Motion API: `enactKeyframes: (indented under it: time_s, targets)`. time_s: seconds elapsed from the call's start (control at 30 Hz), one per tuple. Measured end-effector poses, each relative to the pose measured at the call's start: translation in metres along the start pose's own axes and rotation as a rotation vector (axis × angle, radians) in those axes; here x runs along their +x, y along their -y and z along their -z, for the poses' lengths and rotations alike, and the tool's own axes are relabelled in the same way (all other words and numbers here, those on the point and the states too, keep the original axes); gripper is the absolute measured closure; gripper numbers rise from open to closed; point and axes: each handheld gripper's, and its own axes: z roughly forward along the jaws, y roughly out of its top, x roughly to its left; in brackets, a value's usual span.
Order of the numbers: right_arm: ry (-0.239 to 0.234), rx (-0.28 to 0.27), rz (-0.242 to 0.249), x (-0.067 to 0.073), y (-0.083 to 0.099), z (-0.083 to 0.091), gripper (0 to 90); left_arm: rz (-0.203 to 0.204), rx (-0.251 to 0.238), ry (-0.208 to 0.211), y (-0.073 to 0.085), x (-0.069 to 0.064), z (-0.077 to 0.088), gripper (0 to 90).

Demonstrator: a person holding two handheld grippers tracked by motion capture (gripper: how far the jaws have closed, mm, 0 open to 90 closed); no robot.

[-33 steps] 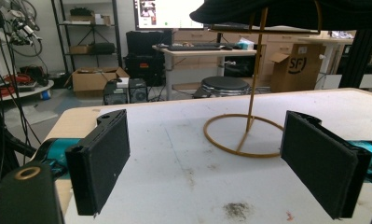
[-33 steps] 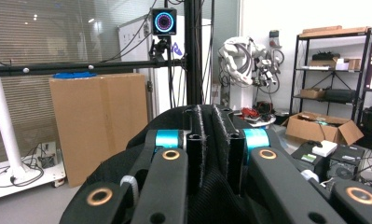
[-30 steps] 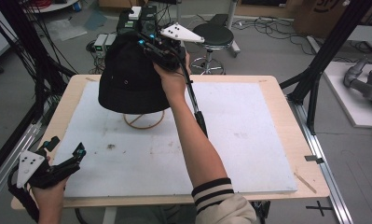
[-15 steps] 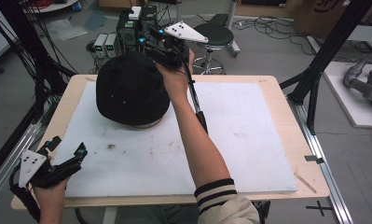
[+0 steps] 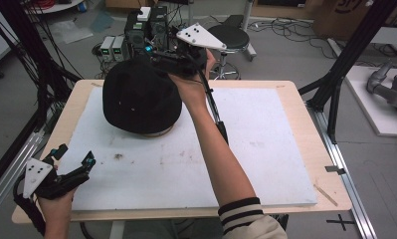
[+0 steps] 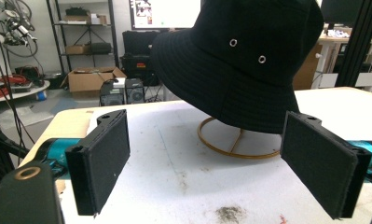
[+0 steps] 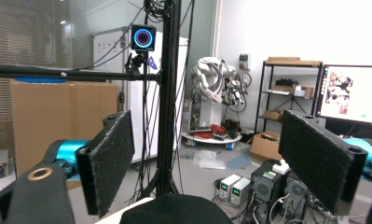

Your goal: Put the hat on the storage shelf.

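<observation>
hovering right claw [image 5: 151, 56] above hat [image 5: 139, 97]

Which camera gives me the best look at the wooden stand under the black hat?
The left gripper view: it looks in under the brim of the hat and shows the stand, its ring base and an upright strut, on the white table. The high view shows a sliver of the ring at the hat's near edge. The right gripper view shows the hat's crown, no stand.

Robotics lab, robot arm [image 7: 216, 79], equipment shelves [image 7: 291, 88]
</observation>
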Motion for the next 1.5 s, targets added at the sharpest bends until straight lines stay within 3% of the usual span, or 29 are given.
enactKeyframes:
  time_s: [0.57,0.67,0.87,1.0,1.5]
  targets:
    - [0.004,-0.017,0.045,-0.005,-0.020,0.040,12.7,-0.005,0.002,0.013,0.000,-0.005,-0.005,16.1]
    - [0.007,-0.046,0.043,-0.007,-0.021,0.052,12.7,-0.005,0.003,0.013,0.000,-0.005,-0.005,16.1]
    - [0.016,-0.048,0.040,-0.015,-0.019,0.078,12.7,-0.006,0.005,0.016,0.000,-0.005,-0.006,16.1]
    - [0.015,-0.099,0.029,-0.022,-0.018,0.106,12.8,-0.006,0.007,0.017,0.000,-0.006,-0.006,16.1]
    - [0.080,-0.099,0.039,-0.043,0.002,0.164,12.7,-0.010,0.007,0.030,0.000,-0.009,-0.010,16.0]
